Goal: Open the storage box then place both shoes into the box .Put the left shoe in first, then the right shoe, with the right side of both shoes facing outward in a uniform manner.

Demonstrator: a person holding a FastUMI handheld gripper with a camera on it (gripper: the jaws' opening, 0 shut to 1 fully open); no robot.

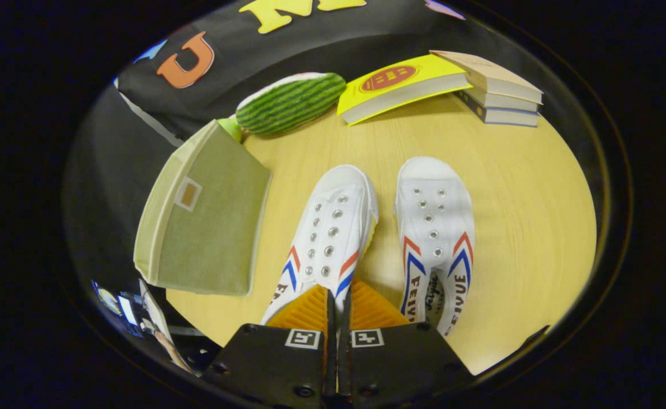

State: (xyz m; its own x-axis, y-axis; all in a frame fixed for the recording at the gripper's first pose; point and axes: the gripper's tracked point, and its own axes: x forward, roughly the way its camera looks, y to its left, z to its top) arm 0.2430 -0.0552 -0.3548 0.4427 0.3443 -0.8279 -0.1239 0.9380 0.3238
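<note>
Gripper view looks down on a round pale wooden table (515,227) where a pair of white canvas slip-on shoes with metal eyelets and red and blue side stripes lies side by side, toes pointing away from the fingers. The left-hand shoe (327,238) sits just ahead of the gripper (337,301), its heel end hidden beneath the two fingers. The right-hand shoe (434,238) lies just beside it, a narrow strip of bare table between them, and its open heel shows lettering inside that is too small to read.

The gripper's two fingers are drawn together with only a thin slit between them, and nothing is held in that slit; they hover over the heel of the left-hand shoe, and whether they touch it cannot be told.

To the left of the shoes stands an olive-green fabric storage box (208,227) with a small label pocket on its closed lid, resting at the table's edge and apart from the shoes. Beyond it lies a green striped plush toy shaped like a watermelon slice (290,102). Beside that, a yellow paperback book (401,85) lies flat at the far side of the table, and next to it is a short stack of three books (498,91).
</note>
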